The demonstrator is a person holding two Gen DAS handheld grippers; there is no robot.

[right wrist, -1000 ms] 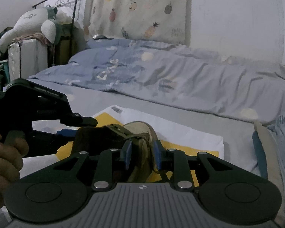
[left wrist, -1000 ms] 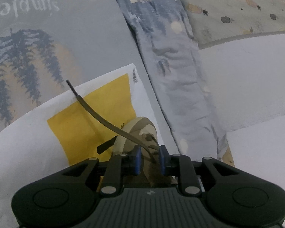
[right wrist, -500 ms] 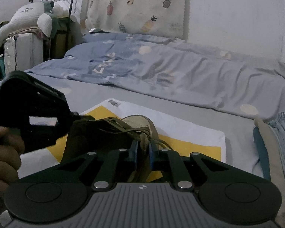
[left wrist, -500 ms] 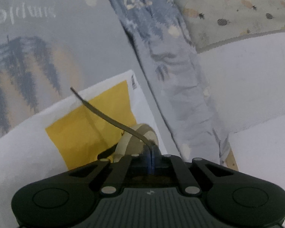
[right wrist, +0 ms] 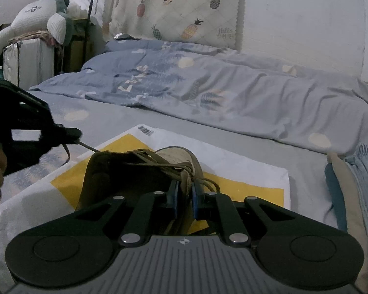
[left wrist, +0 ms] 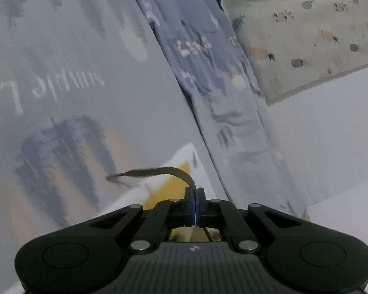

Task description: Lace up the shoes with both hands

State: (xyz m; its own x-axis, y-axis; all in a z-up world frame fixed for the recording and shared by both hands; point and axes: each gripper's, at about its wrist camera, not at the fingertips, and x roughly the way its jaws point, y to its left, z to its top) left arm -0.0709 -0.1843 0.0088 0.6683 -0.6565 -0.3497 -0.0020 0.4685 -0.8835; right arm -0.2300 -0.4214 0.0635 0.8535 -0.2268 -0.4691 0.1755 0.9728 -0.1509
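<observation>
**Both grippers clamped on the shoe's lacing**

The left gripper (left wrist: 195,204) has its blue pads pressed flat together on a dark, ribbon-like lace end (left wrist: 159,172), which rises from the pads and curls over to the left, its tip blurred. In the right wrist view the same gripper (right wrist: 73,134) sits at the left edge with the lace running taut from its tip down to the shoe (right wrist: 144,171).

The shoe — a soft olive-brown fabric one with a rounded toe — lies on a smooth white and yellow plastic mailer bag (right wrist: 233,169) spread over a grey printed bedsheet (left wrist: 135,112).

The right gripper (right wrist: 184,199) has just been closing; its pads stand a narrow gap apart, pinching the bunched flat laces (right wrist: 203,182) and upper at the shoe's near side. A rumpled blue quilt (right wrist: 208,95) lies behind — beyond it a pineapple-print cloth (right wrist: 179,7) hangs on the wall.
</observation>
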